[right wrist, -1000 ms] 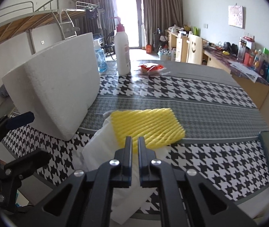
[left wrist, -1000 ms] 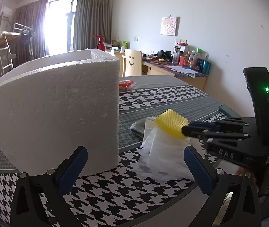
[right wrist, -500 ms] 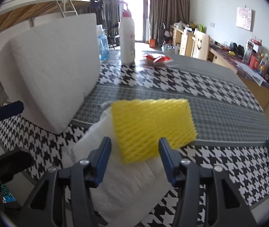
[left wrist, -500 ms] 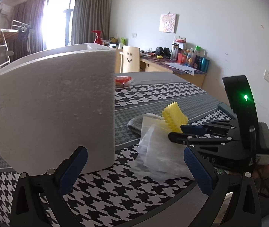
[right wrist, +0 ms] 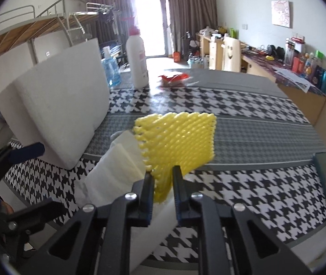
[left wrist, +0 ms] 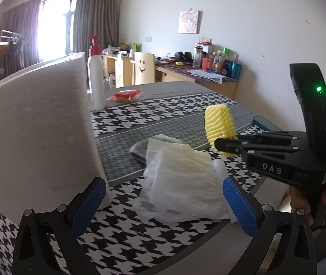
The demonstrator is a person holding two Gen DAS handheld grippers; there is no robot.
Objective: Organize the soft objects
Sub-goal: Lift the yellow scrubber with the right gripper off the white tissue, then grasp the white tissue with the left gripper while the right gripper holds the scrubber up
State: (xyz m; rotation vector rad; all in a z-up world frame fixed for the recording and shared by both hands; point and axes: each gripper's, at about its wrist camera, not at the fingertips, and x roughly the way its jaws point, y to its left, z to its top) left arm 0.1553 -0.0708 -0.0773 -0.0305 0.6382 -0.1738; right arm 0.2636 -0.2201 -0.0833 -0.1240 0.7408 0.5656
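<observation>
Between your right gripper's (right wrist: 161, 180) fingers sits the near corner of the yellow foam net (right wrist: 179, 139); they have just been closing and now clamp it, so the sheet stands clear of the houndstooth tablecloth (right wrist: 243, 192), its free edge reaching away past the fingertips. That corner pinch looks chosen to peel the net off the pile beneath it: the white foam sheets (left wrist: 181, 183) lie flat just below and to the left of those fingertips, a grey cloth (left wrist: 140, 147) poking out from under their far side. You hold the right gripper tipped downward toward the table, and the left wrist view shows it coming in from the right with the net rising above its tips. Your left gripper (left wrist: 163, 197) also slopes down, its blue pads (left wrist: 89, 204) spread wide with nothing touching them; the white sheets lie ahead in the gap between them, and the tall polystyrene block (left wrist: 36, 133) stands just beyond the left fingertip, probably where these soft pieces get gathered
</observation>
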